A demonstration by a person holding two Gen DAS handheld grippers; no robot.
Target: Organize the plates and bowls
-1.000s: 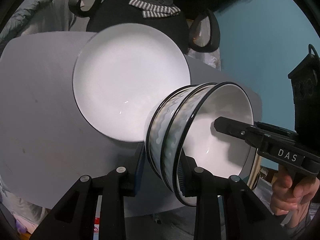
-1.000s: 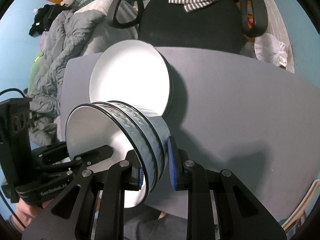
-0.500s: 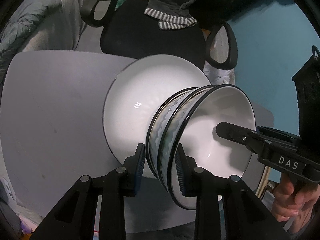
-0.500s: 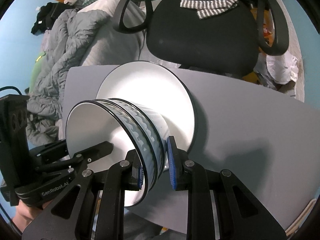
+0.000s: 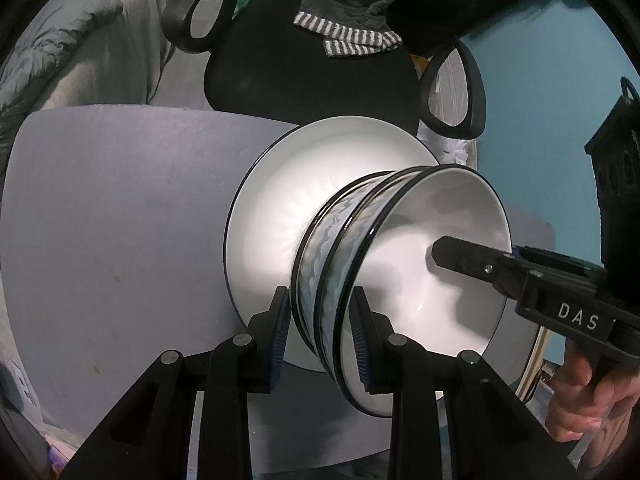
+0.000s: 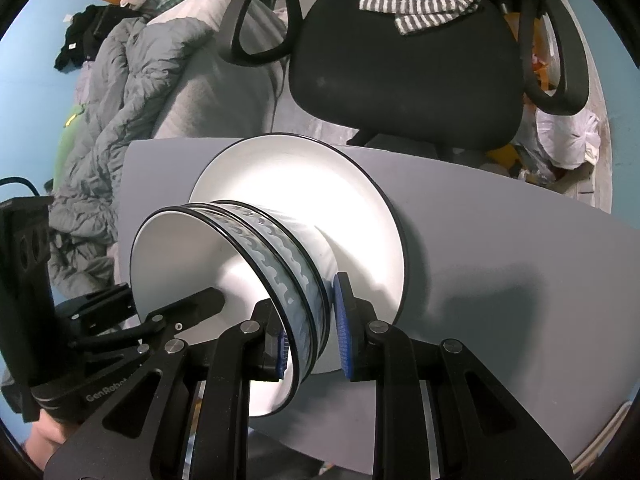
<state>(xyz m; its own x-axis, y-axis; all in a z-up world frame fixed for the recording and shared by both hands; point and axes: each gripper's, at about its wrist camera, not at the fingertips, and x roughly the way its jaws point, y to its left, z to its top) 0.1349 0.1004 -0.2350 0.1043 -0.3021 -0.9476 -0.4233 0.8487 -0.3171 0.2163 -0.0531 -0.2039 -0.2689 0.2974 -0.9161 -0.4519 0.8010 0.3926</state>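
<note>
Two nested bowls (image 5: pixel 336 256) with blue wave bands and black rims are held between both grippers. My left gripper (image 5: pixel 320 334) is shut on the stack's rims at one side. My right gripper (image 6: pixel 310 338) is shut on the rims at the opposite side; it shows in the left wrist view (image 5: pixel 472 258) with one finger inside the top bowl. The bowls (image 6: pixel 276 256) are over a white black-rimmed plate (image 5: pixel 296 184) on the grey table (image 5: pixel 120 220); their base looks close to or touching the plate (image 6: pixel 296 172).
A black office chair (image 6: pixel 404 68) with a striped cloth (image 6: pixel 416 8) stands just beyond the table's far edge. A grey duvet (image 6: pixel 132 100) lies on a bed at the left. The table (image 6: pixel 500 260) extends to the right of the plate.
Both grippers have carried the bowl stack forward and down onto the middle of the plate. The plate and the chair now appear closer and more central in both views.
</note>
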